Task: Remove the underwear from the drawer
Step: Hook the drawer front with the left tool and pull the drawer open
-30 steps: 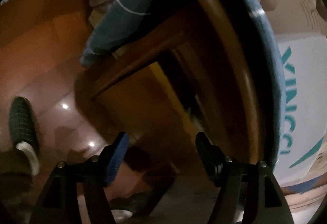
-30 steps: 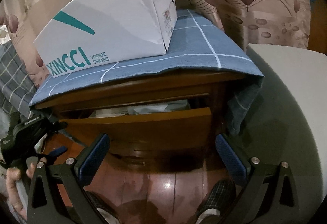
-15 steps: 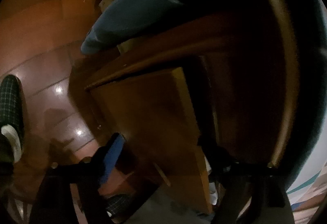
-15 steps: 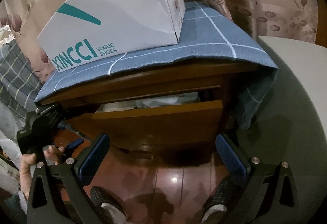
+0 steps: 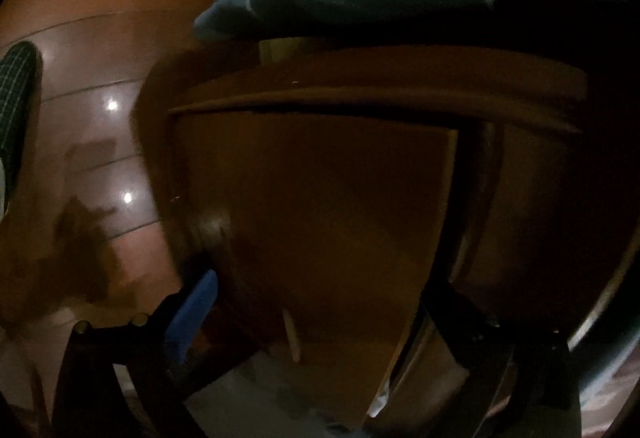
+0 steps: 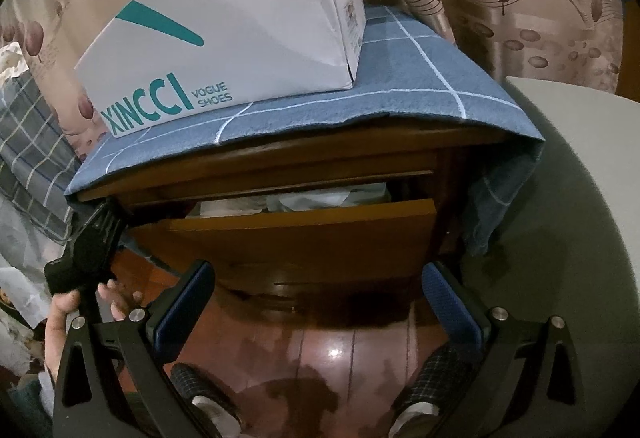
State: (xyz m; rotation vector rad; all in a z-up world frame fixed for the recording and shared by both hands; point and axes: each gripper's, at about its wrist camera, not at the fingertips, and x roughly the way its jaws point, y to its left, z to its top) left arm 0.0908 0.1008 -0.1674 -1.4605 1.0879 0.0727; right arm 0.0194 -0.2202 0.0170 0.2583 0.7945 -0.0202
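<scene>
A wooden nightstand has its top drawer (image 6: 300,234) pulled partly out. Pale folded fabric (image 6: 304,198) shows in the gap above the drawer front; I cannot tell which piece is underwear. My left gripper (image 5: 316,318) is open and straddles the left end of the drawer front (image 5: 312,222), one finger outside and one finger behind the panel. It shows from outside in the right wrist view (image 6: 92,238), held in a hand at the drawer's left corner. My right gripper (image 6: 316,302) is open and empty, low in front of the drawer.
A white XINCCI shoe box (image 6: 224,38) stands on a blue checked cloth (image 6: 400,94) on the nightstand top. A grey rounded surface (image 6: 560,198) lies to the right. Glossy wood floor (image 6: 320,350) and slippered feet (image 6: 436,378) are below. Plaid bedding (image 6: 28,142) lies left.
The left gripper has moved up to the drawer's left end and now straddles its front panel. The drawer stands slightly further out. The right gripper has moved closer to the nightstand.
</scene>
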